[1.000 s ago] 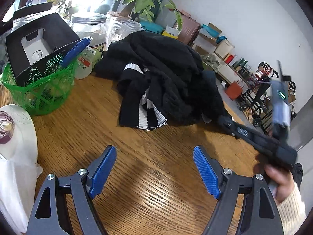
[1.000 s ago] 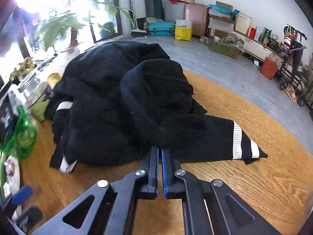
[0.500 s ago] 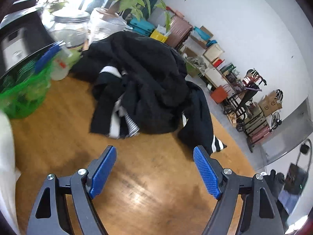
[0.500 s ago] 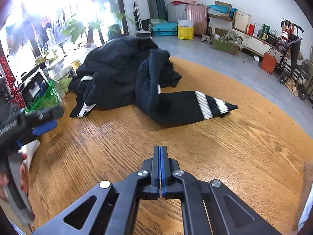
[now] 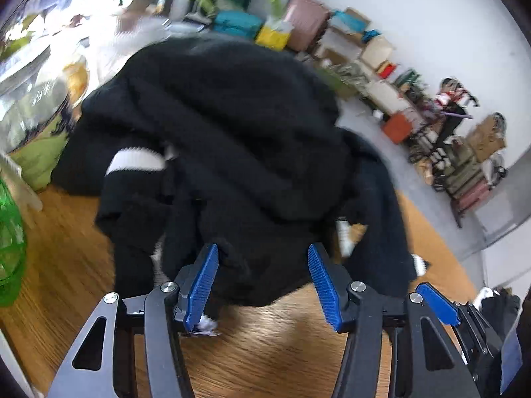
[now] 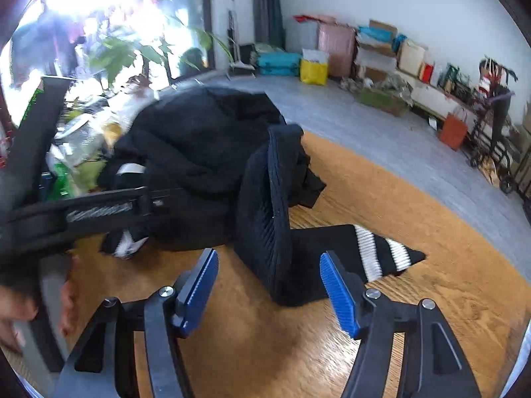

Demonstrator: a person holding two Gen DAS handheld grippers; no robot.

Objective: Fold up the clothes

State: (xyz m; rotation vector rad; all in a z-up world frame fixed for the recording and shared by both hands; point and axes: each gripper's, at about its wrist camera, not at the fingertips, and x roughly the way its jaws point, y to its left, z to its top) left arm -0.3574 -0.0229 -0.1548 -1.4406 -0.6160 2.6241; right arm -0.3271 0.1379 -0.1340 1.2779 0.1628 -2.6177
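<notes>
The black sweater (image 5: 232, 139) lies crumpled in a heap on the table (image 6: 431, 248), one striped sleeve (image 6: 371, 252) trailing out. The left gripper (image 5: 262, 275) gapes wide around a bunched fold, gripping nothing; the right gripper (image 6: 268, 285) is open too, empty, facing the sleeve. Closing now could catch several layers and drag the heap.

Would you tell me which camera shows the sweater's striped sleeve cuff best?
The right wrist view: the striped cuff lies flat and unobstructed on the table. The left wrist view shows only its tip past the black sweater.
</notes>
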